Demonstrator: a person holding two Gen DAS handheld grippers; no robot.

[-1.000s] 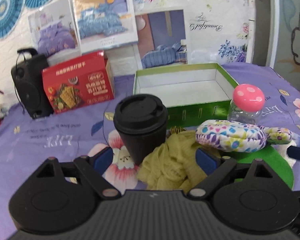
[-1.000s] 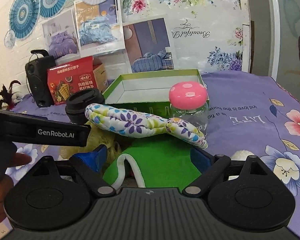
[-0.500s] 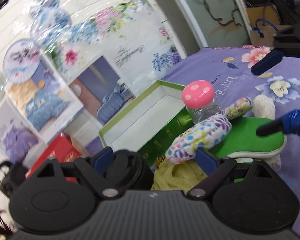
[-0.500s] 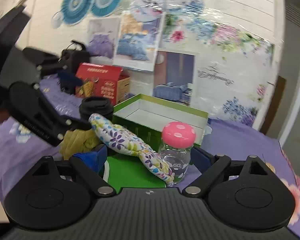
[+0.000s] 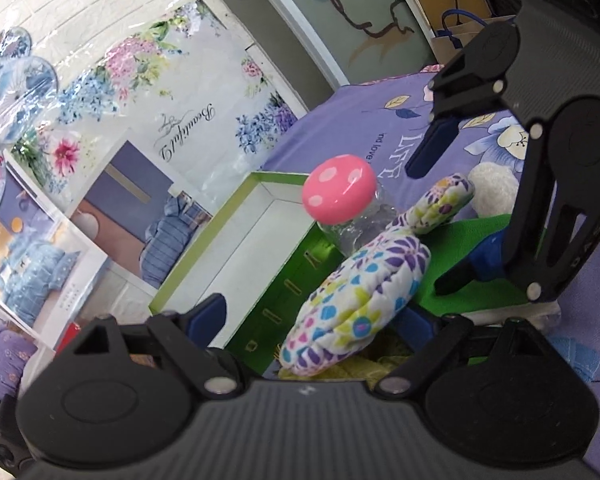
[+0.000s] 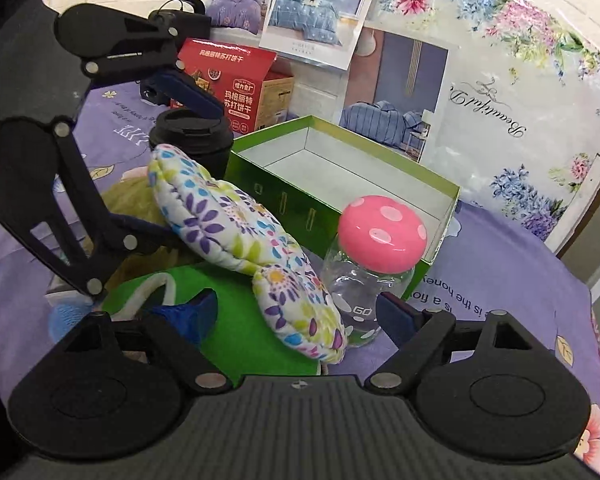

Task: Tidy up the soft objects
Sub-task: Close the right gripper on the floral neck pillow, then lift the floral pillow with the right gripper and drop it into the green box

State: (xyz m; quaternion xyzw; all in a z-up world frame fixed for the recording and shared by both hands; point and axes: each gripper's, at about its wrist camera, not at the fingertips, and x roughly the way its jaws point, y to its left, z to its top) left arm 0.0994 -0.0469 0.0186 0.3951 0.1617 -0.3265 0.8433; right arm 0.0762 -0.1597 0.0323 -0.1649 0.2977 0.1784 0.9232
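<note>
A floral padded cloth (image 5: 364,296) (image 6: 244,240) lies across a green felt piece (image 5: 484,240) (image 6: 244,320) and a yellow-green mesh cloth (image 6: 132,208) (image 5: 364,364). My left gripper (image 5: 312,320) is open, its jaws either side of the floral cloth's near end. My right gripper (image 6: 296,312) is open around the cloth's other end. Each gripper shows in the other's view: the right gripper (image 5: 460,224), the left gripper (image 6: 168,160). An open green box (image 5: 260,248) (image 6: 340,176) stands just behind.
A glass jar with a pink mushroom lid (image 6: 376,248) (image 5: 340,196) stands by the box's front. A black lidded cup (image 6: 192,140), a red carton (image 6: 232,80) and a black speaker (image 6: 180,16) stand behind left. A white fluffy ball (image 5: 496,188) lies beside the felt. A purple floral sheet (image 6: 520,280) covers the table.
Both grippers have tilted and closed in on the floral cloth from opposite ends. The left one has swung right, away from the cup. Both have stayed open.
</note>
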